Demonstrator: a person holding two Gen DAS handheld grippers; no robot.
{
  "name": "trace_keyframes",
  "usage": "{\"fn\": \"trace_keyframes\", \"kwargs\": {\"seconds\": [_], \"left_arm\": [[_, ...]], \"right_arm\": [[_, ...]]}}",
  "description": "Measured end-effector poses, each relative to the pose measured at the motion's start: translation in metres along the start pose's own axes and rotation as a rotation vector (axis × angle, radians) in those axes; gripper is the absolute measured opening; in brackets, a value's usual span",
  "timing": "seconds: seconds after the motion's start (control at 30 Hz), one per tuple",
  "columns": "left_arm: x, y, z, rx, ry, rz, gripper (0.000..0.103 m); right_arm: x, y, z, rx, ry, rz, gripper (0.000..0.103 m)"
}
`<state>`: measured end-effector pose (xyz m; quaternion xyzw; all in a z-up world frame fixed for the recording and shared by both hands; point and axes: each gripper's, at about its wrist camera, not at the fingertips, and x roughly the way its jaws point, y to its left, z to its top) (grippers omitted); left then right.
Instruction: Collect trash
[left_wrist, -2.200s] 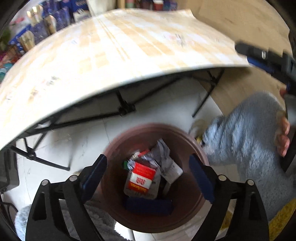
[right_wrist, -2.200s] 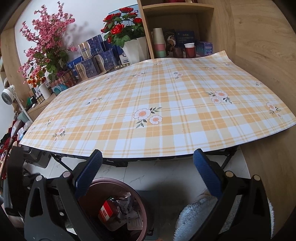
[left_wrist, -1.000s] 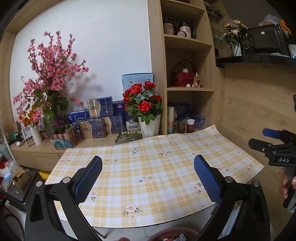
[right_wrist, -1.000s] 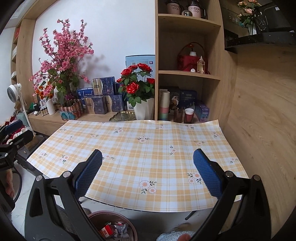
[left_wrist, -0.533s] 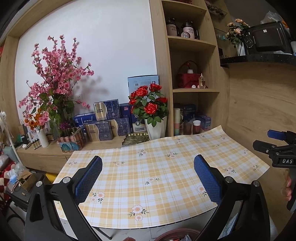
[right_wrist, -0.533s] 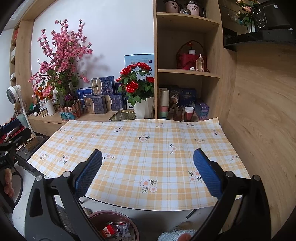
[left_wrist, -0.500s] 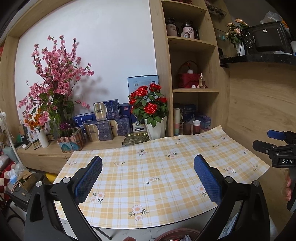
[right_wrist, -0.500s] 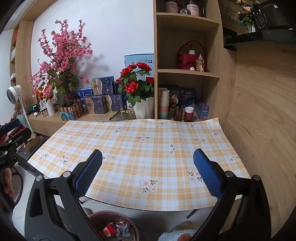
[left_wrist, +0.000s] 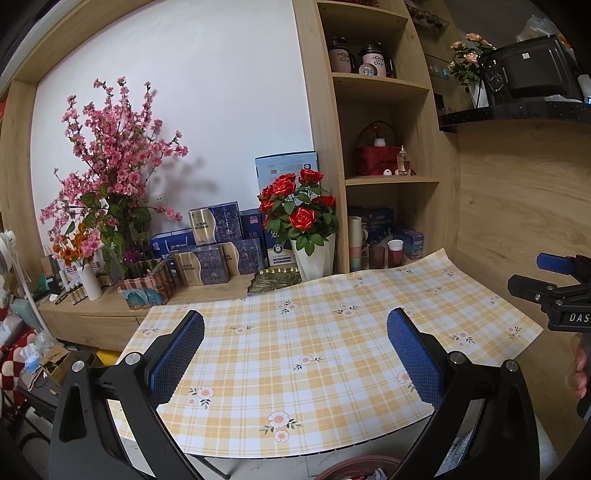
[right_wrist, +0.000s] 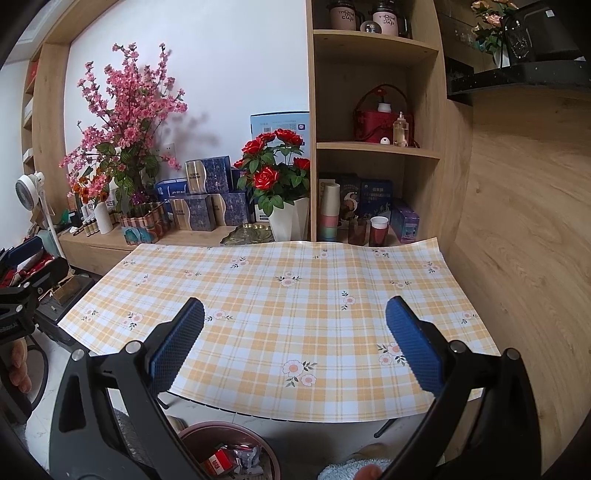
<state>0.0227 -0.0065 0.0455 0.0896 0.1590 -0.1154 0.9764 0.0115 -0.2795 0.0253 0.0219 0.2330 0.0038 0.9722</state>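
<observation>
A brown round bin (right_wrist: 207, 439) stands on the floor below the table's front edge, with a red carton and crumpled wrappers (right_wrist: 231, 459) inside; only its rim (left_wrist: 354, 466) shows in the left wrist view. My left gripper (left_wrist: 294, 353) is open and holds nothing, raised in front of the table. Beside it to the right, my right gripper (right_wrist: 294, 350) is likewise open with nothing between its blue pads. The table (right_wrist: 295, 314) carries a yellow plaid floral cloth, and no loose trash shows on it.
Behind the table a low cabinet holds a white vase of red roses (right_wrist: 275, 184), blue gift boxes (right_wrist: 207, 192) and pink blossom branches (right_wrist: 125, 110). Wooden shelves (right_wrist: 376, 147) with cups and jars rise at the back right. A wood wall (right_wrist: 524, 240) closes the right side.
Both grippers have lifted from looking down at the bin to facing the table and shelves. Over the last half second they barely moved.
</observation>
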Motion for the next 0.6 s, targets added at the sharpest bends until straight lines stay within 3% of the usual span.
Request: {"fn": "trace_keyframes", "kwargs": {"seconds": [0.6], "left_arm": [[0.0012,-0.0029,0.0022,0.008,0.001,0.023,0.097]], "right_arm": [[-0.0012,0.0024,0.001,-0.001,0.0,0.004,0.097]]}}
